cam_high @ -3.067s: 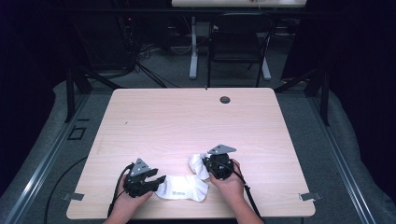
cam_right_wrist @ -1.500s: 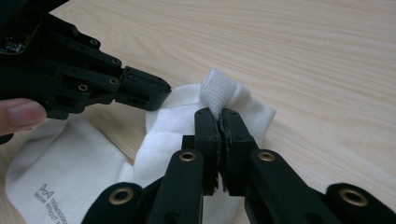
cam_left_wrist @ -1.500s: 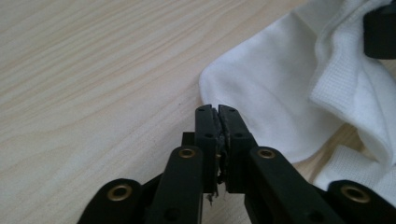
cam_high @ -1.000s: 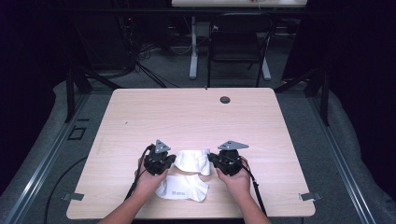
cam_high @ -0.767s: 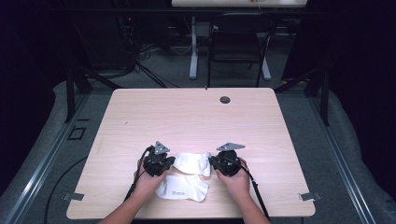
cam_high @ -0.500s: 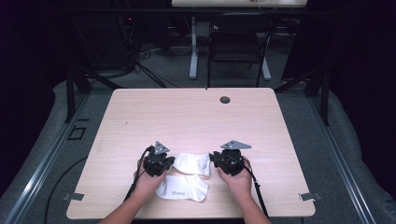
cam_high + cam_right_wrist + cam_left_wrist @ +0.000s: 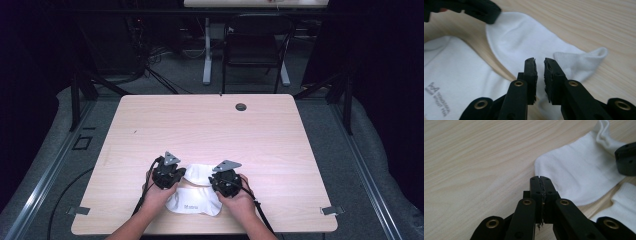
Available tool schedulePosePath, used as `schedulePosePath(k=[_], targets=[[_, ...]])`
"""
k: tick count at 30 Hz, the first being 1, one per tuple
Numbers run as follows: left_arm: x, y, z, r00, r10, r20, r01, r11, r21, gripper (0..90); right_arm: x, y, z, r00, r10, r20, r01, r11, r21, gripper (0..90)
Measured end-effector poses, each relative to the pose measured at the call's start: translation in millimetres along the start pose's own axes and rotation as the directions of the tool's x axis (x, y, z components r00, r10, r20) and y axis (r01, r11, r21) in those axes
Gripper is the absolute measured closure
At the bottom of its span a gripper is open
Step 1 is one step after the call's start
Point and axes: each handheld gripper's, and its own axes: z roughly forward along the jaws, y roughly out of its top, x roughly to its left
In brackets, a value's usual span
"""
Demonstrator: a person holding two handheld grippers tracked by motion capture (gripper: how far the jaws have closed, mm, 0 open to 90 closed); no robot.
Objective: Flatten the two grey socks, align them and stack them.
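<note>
Two white socks lie near the table's front edge. The upper sock [image 7: 200, 174] [image 7: 579, 175] [image 7: 516, 37] stretches flat between my grippers. The lower sock [image 7: 192, 202] [image 7: 454, 75], with grey print, lies just in front of it. My left gripper [image 7: 180, 176] [image 7: 540, 180] is shut at the upper sock's left end, low over the cloth, with nothing visibly pinched. My right gripper [image 7: 214, 181] [image 7: 539, 61] hovers over the sock's cuff end. Its jaws have just been closing and stand a narrow gap apart, with nothing between them.
The wooden table [image 7: 210, 130] has a small dark grommet [image 7: 241, 106] near its far edge. A chair [image 7: 255, 50] and table legs stand beyond it on the dark floor. Cables trail from both grippers toward the front edge.
Since three seconds ago the left gripper has moved right from the sock's far end. In the last second the right gripper shifted slightly and sank, and the upper sock settled flat.
</note>
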Motion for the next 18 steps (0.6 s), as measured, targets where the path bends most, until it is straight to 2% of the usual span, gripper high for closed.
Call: schedulePosePath(k=[1,2,3,8,14,18], targets=[[1.3,-1.1,-0.2,0.9999,-0.01,-0.002,0.01,0.9999,-0.002,90.0,-6.7,-0.6,-3.5,0.9996,0.024,0.013,-0.024,1.0,-0.006,80.6],[1.3,-1.1,-0.2,0.9999,-0.01,-0.002,0.01,0.9999,-0.002,89.9,-6.7,-0.6,-3.5,0.9996,0.024,0.013,-0.024,1.0,-0.006,80.6],[2.7,-1.7,-0.6,1.0,-0.009,-0.003,0.009,1.0,0.0,90.0,-12.0,-1.0,-7.1,0.9984,0.05,0.024,-0.05,0.999,-0.02,80.7],[5.5,-3.0,-1.9,0.9999,-0.013,-0.009,0.013,0.9999,0.0,90.0,-20.2,-3.1,-10.5,0.9965,0.068,0.049,-0.067,0.997,-0.022,80.6],[9.1,-4.9,-3.6,0.9997,-0.019,-0.016,0.019,0.9998,0.002,89.9,-28.3,-6.6,-12.0,0.993,0.103,0.058,-0.103,0.995,-0.012,80.2],[11.7,-7.0,-4.2,0.9994,-0.029,-0.02,0.029,0.9996,0.003,89.9,-32.5,-10.5,-8.4,0.9915,0.119,0.053,-0.12,0.993,0.019,79.6]])
